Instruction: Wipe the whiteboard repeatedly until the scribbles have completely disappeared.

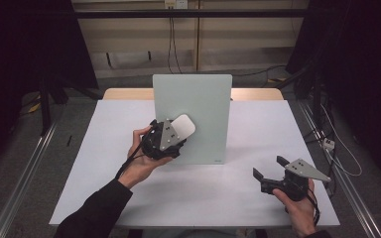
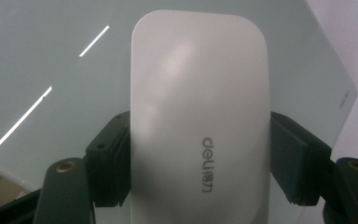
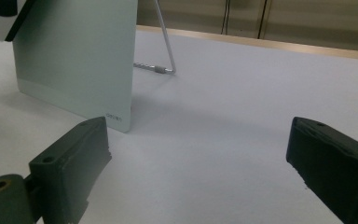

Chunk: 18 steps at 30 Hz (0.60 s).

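A white rounded eraser [image 1: 184,126] [image 2: 199,116] with a grey "deli" mark is held flat against a pale green glass board [image 1: 193,106] [image 2: 51,56] that stands tilted on the table. My left gripper [image 1: 171,135] [image 2: 200,158] is shut on the eraser, its two black jaws pressing the eraser's long sides. My right gripper [image 1: 269,166] [image 3: 198,154] is open near the table's front right, with nothing between its jaws. In the right gripper view the board [image 3: 81,56] stands ahead to the left, its wire stand [image 3: 165,42] behind it.
The white table top [image 1: 129,183] [image 3: 242,93] spreads around the board. A wooden edge [image 1: 124,93] runs along the far side. Cables [image 1: 171,34] hang on the back wall, and a metal rail [image 1: 20,178] runs along the floor at the left.
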Available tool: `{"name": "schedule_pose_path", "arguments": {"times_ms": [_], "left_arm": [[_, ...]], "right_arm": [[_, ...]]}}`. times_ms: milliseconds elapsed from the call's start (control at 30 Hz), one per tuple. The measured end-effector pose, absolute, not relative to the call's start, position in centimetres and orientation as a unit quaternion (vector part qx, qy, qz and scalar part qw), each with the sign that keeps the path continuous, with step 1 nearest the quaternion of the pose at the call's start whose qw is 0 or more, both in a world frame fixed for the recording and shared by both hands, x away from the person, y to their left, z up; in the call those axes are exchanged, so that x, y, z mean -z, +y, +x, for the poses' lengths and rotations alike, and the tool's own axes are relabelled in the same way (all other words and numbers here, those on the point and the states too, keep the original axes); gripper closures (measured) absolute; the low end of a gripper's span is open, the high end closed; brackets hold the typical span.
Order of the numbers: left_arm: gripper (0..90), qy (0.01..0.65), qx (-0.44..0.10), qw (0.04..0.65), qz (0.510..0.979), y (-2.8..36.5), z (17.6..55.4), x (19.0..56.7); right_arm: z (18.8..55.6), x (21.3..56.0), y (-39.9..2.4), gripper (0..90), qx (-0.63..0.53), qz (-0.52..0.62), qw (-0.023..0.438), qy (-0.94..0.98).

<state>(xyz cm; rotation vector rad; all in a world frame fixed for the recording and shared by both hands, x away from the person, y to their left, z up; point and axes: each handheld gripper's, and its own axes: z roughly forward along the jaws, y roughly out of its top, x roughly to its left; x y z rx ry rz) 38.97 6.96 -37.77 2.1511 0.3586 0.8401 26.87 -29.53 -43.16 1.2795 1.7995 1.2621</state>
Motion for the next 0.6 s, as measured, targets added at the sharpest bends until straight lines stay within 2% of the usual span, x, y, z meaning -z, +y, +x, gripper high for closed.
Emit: {"name": "schedule_pose_path", "arguments": {"times_ms": [600], "left_arm": [[30.9, 0.166, -0.276, 0.421, 0.848, 7.9, 38.8, 37.6]], "right_arm": [[26.9, 43.1, -29.4, 6.1, -0.475, 0.484, 0.292, 0.674]]}}
